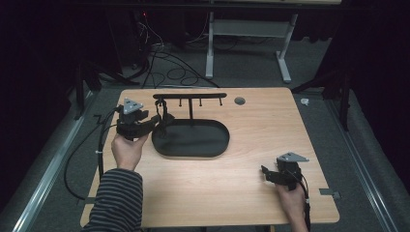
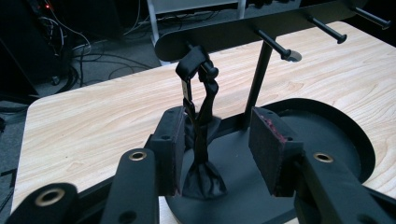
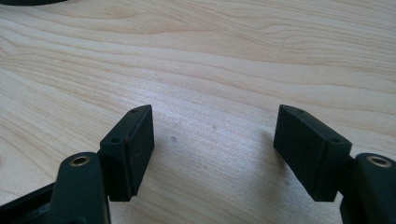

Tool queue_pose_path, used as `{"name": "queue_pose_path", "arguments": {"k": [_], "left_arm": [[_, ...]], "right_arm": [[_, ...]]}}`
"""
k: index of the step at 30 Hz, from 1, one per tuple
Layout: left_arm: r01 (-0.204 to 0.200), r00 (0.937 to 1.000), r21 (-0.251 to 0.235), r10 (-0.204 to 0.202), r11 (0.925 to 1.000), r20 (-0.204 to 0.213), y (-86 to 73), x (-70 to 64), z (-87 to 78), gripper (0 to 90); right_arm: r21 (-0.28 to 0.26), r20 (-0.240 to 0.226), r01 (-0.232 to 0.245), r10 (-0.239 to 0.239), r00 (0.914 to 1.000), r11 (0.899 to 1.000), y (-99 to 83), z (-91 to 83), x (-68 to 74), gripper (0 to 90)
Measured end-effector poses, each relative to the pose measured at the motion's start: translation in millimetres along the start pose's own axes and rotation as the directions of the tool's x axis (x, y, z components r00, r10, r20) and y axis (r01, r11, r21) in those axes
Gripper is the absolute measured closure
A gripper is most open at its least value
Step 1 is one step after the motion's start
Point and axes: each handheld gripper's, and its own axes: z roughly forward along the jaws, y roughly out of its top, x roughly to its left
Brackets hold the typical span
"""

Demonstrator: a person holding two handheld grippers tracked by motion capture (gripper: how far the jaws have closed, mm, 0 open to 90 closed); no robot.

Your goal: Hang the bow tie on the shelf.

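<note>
A black rack [image 1: 189, 96] with a row of pegs stands on an oval black tray [image 1: 193, 139]. From its leftmost peg [image 2: 208, 70] hangs a black strap with a small pouch [image 2: 201, 179] at its lower end, resting on the tray base [image 2: 327, 140]. My left gripper [image 1: 155, 121] is open at the tray's left end, its jaws either side of the strap [image 2: 196, 112] without squeezing it. My right gripper [image 1: 265, 172] lies open near the table's front right, with only bare wood [image 3: 215, 93] between its jaws.
The wooden table [image 1: 261, 125] has a round grommet hole [image 1: 239, 101] behind the rack. The other pegs [image 2: 327, 31] of the rack are bare. Cables [image 1: 164, 63] and a desk frame [image 1: 251, 43] lie on the floor beyond the far edge.
</note>
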Motion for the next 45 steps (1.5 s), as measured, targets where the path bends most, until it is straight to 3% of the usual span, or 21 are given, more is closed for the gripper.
{"name": "queue_pose_path", "arguments": {"k": [45], "left_arm": [[0.052,0.9986,-0.022,-0.052,0.9984,0.002,-32.9,6.0,-34.1,50.7]], "right_arm": [[0.000,-0.003,0.003,-0.003,1.0000,1.000,0.0,0.0,0.3,30.1]]}}
